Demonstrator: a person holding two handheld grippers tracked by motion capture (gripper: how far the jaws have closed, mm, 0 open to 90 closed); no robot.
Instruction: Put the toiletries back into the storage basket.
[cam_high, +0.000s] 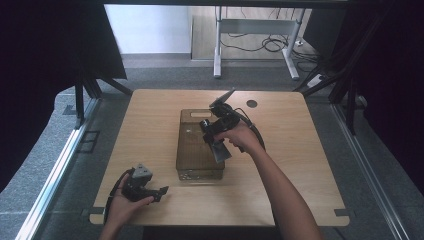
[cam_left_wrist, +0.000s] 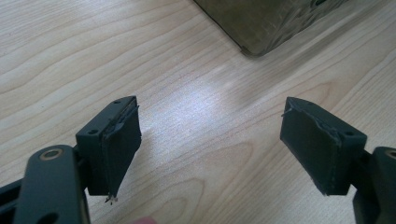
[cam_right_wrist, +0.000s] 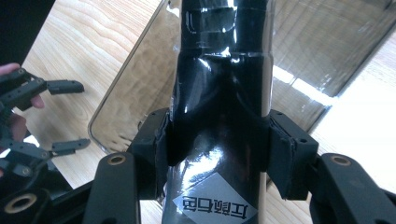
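A smoky, see-through plastic box (cam_high: 192, 150) lies lengthwise in the middle of the wooden table (cam_high: 290, 165). My right gripper (cam_high: 212, 136) hovers over the box's right side, shut on a glossy black taped bottle-like object (cam_high: 221, 151). In the right gripper view that black object (cam_right_wrist: 219, 84) stands between the two pads (cam_right_wrist: 286, 154), a white label low on it, with the box (cam_right_wrist: 126, 93) beneath. My left gripper (cam_high: 161, 192) rests open near the table's front left. Its jaws (cam_left_wrist: 210, 135) stand wide apart over bare wood, a corner of the box (cam_left_wrist: 271, 23) ahead.
The left gripper (cam_right_wrist: 46, 116) and its hand appear at the left edge of the right gripper view. A round cable hole (cam_high: 251, 103) sits near the table's far edge. Beyond the table stand a white desk frame (cam_high: 255, 30) and floor cables (cam_high: 272, 44). Dark curtains flank both sides.
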